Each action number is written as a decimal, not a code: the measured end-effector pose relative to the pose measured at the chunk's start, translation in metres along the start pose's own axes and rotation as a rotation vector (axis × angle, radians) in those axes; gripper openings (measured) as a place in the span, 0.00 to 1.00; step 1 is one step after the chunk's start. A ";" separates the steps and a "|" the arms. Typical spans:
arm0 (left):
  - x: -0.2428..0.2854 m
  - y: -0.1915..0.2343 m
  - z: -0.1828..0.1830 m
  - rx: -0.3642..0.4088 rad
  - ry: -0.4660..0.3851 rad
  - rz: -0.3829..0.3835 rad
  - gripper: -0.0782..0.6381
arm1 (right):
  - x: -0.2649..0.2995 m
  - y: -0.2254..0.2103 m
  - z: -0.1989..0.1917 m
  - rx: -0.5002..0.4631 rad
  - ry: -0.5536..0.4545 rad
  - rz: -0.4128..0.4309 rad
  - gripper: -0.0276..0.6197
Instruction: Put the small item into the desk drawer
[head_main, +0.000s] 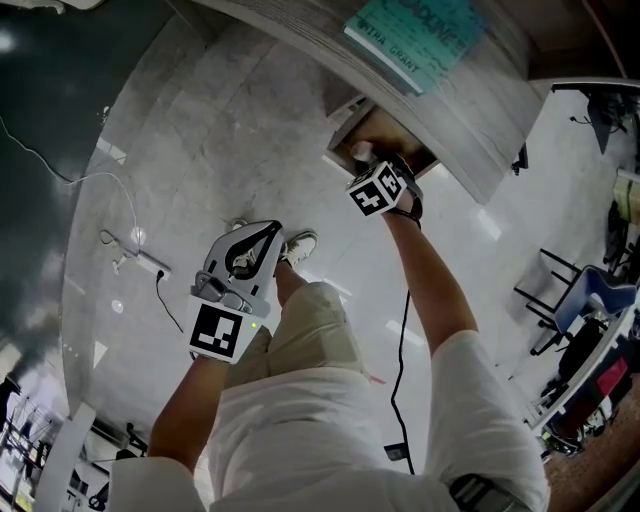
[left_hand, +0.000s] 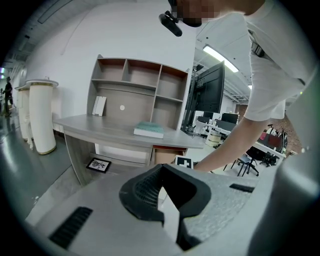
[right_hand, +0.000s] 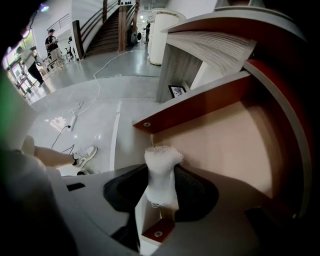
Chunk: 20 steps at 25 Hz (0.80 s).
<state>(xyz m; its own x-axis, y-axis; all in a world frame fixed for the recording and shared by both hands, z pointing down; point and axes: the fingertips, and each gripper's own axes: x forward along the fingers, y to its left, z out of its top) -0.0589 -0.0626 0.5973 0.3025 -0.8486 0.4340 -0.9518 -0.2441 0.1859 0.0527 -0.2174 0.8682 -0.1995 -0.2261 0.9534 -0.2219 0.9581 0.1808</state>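
Right tongs (right_hand: 161, 189) gripping white small item (right_hand: 163, 159) over drawer (right_hand: 230, 145), left tongs (left_hand: 163, 176) closed, book (head_main: 415, 30) marked "GRANT"

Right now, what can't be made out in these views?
small item: right gripper view, lower end hidden between the right tongs; material unclear.
drawer: head view, rear hidden under the desk.
book: head view, title cut off by the top edge.
framed picture: left gripper view, too small to read.
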 end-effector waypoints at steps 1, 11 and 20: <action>-0.001 0.001 -0.002 -0.010 0.001 0.000 0.12 | 0.000 0.000 0.000 -0.004 0.002 -0.004 0.28; -0.012 -0.008 -0.033 0.011 0.038 -0.058 0.12 | 0.007 0.002 0.006 -0.058 0.024 -0.026 0.28; -0.025 -0.001 -0.030 0.024 0.030 -0.073 0.12 | -0.006 0.000 0.004 -0.020 0.015 -0.043 0.35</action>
<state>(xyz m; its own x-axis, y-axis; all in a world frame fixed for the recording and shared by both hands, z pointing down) -0.0642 -0.0271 0.6130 0.3724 -0.8136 0.4464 -0.9279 -0.3165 0.1971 0.0498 -0.2169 0.8613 -0.1756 -0.2649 0.9482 -0.2106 0.9509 0.2266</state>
